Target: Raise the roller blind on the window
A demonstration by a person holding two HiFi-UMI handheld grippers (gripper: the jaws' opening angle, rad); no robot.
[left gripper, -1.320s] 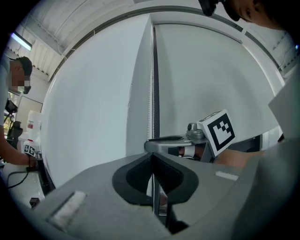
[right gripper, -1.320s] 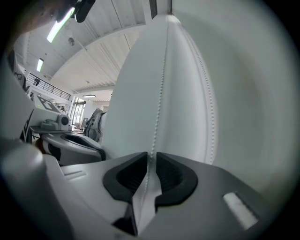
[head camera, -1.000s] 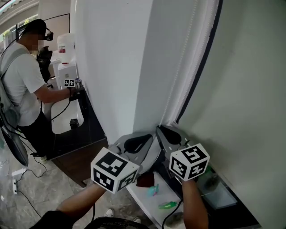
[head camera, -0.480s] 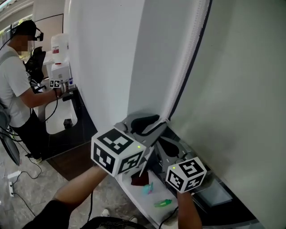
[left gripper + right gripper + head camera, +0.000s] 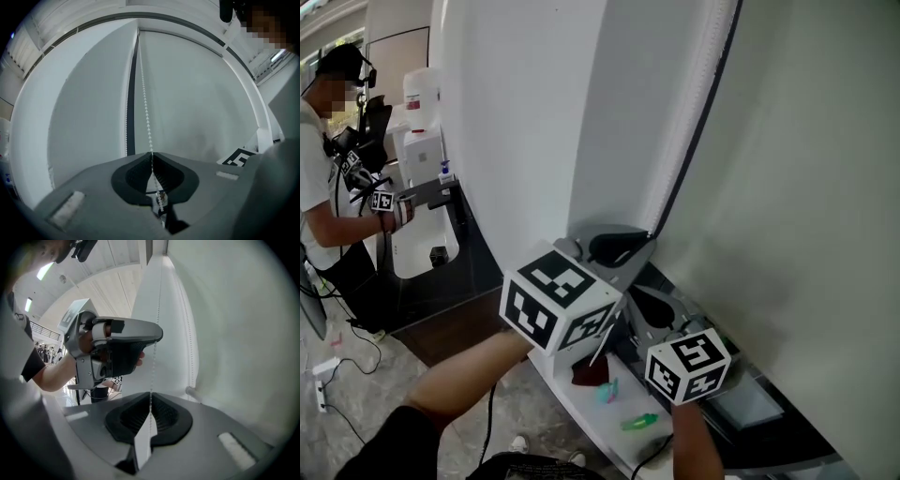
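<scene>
- Roller blind (image 5: 797, 187) fills the right half of the head view as a pale grey sheet. Its bead chain (image 5: 146, 112) hangs along the blind's left edge, beside a dark strip (image 5: 132, 108).
- Left gripper (image 5: 152, 153) has just been closing its jaws. In the lower middle of its own view, their tips now pinch the bead chain.
- Right gripper (image 5: 150, 393) is also clamped on the bead chain, which rises straight up the frame from its meeting tips.
- At the lower centre of the head view, the left gripper sits above the right one. Each marker cube (image 5: 558, 309) faces the camera.
- At the left centre of the right gripper view, a hand (image 5: 86, 341) holds the left gripper.
- Below both grippers in the head view, a white ledge (image 5: 581, 403) carries a small green thing (image 5: 637, 422) and a teal thing (image 5: 607, 392).
- At the far left of the head view, another person (image 5: 319, 197) stands near a white water dispenser (image 5: 420, 131).
</scene>
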